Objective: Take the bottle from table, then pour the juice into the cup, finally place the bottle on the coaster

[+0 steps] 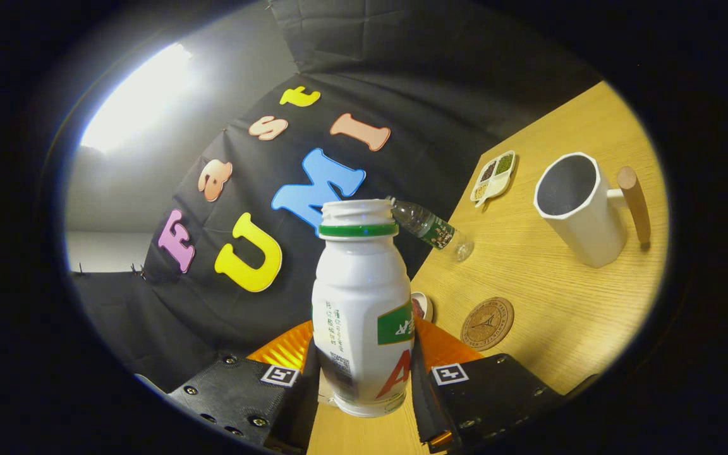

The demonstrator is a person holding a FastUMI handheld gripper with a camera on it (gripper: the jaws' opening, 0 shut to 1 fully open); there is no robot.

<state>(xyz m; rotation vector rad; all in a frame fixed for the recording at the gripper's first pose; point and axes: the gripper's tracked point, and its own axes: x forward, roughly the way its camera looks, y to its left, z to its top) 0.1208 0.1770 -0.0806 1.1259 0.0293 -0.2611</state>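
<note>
Both fingers of the gripper (364, 385) were clamped on the uncapped bottle (363, 303), held tilted off the tabletop (547, 303), evidently for pouring, with the cup (582, 208) well beyond and the coaster (487, 323) just beside.

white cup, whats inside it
The white cup shows a dark grey inner wall with no liquid visible; its bottom is hidden by the rim. The gripper is shut on the white bottle.

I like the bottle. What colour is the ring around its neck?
Green, on the white bottle held between the gripper fingers; the gripper view shows it best.
</note>
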